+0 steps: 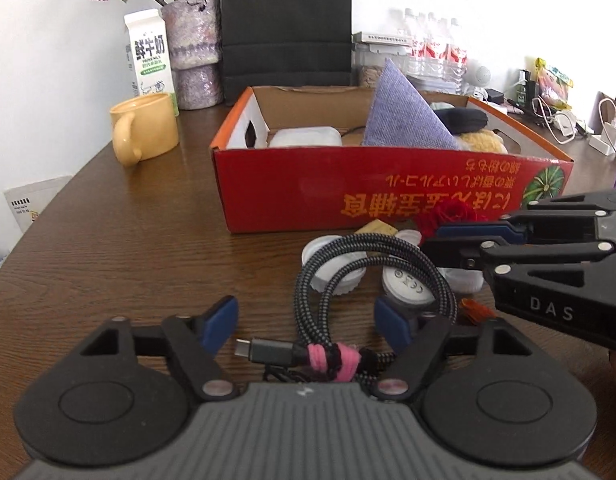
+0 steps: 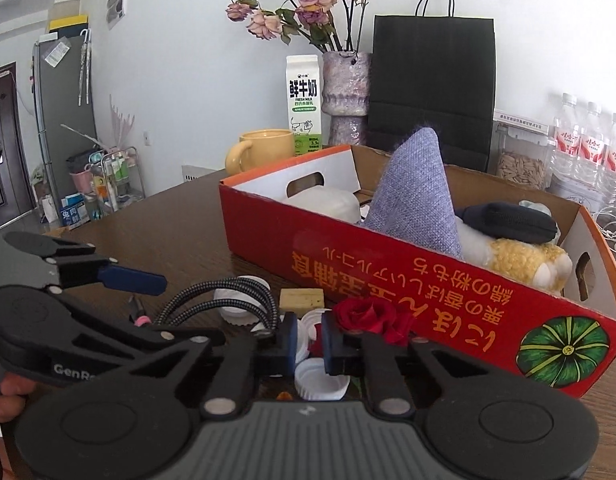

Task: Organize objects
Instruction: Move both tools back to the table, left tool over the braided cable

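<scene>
Braided grey-black cable [image 1: 372, 280] lies coiled, pink tie [image 1: 340, 362] binding it.

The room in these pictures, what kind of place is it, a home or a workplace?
Probably a home, perhaps a dining area. A wooden table carries a milk carton, a yellow mug and a vase of dried roses; a refrigerator stands by a door.

Both grippers are built of matte black plastic linkages with silver pivot screws, blue finger pads [image 1: 222, 320] and ribbed grey bodies. "DAS" is printed in white on the right gripper [image 1: 432, 240]; "GenR" lettering is seen on the left gripper [image 2: 148, 280].
</scene>
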